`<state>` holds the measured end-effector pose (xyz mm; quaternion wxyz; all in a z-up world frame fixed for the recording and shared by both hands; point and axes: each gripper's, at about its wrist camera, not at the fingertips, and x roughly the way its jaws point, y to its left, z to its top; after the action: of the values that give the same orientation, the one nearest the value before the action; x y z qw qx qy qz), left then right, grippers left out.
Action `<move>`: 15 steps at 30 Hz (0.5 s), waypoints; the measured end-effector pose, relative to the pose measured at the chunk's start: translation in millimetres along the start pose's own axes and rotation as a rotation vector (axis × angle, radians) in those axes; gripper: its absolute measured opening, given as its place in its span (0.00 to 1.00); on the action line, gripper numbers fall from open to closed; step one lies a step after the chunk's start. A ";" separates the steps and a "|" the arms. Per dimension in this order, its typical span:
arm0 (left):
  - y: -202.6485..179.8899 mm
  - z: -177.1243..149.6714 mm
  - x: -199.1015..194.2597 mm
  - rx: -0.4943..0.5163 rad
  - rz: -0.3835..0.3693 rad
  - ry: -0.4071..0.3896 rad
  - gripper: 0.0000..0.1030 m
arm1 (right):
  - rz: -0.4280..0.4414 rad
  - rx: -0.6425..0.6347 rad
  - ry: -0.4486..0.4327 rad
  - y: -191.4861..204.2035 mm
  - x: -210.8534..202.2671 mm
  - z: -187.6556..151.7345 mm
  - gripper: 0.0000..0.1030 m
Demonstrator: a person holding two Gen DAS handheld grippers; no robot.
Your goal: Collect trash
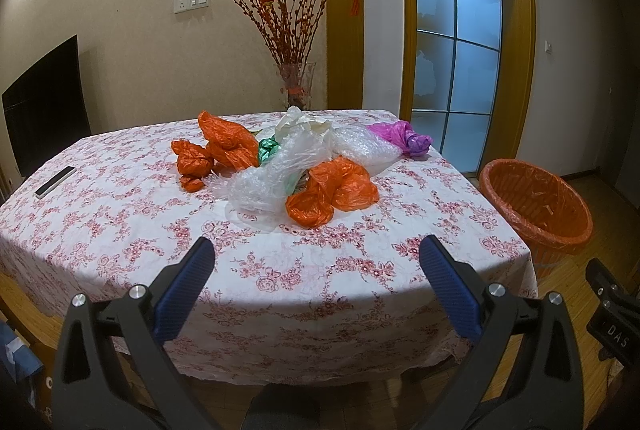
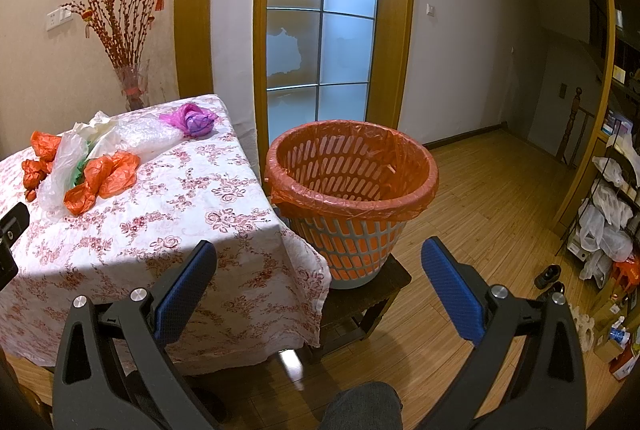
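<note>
— Table, item one: floral cloth, filling the middle of the left view. What's on it?

— Bags, heaped at centre frame. Orange bag nearest the camera; clear bag touching its left side; two more orange ones behind, upper left of the heap; a green scrap tucked between them. Cream bag at the back, bubble wrap to its right, purple bag at the far right end.

— Anything else on the cloth?

— Remote, left edge, well apart from the heap.

— Bin?

— Basket, centre of the right view, slotted wall, orange liner folded over the rim. Stands on a dark stool just beside the table corner.

— Grippers?

— Left gripper: jaws spread wide, nothing between them, low in frame over the near table edge. Right gripper: likewise spread and holding nothing, low in frame, basket straight ahead.

— Background?

— Vase of red branches behind the table, top centre; glass door to its right.
</note>
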<state>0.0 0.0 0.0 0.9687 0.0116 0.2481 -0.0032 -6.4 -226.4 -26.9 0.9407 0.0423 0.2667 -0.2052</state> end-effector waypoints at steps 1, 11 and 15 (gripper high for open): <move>0.0 0.0 0.0 0.000 0.000 0.000 0.96 | 0.000 0.000 0.000 -0.2 0.1 -0.1 0.98; 3.0 2.0 1.7 -0.010 0.010 0.002 0.96 | 0.020 0.005 0.009 1.2 3.2 1.7 0.98; 13.3 4.8 9.1 -0.037 0.032 0.007 0.96 | 0.049 0.015 0.025 8.9 15.5 8.5 0.98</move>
<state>10.4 13.2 0.1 0.9677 -0.0023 0.2515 0.0168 13.3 -225.5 -28.0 0.9418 0.0586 0.2755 -0.1835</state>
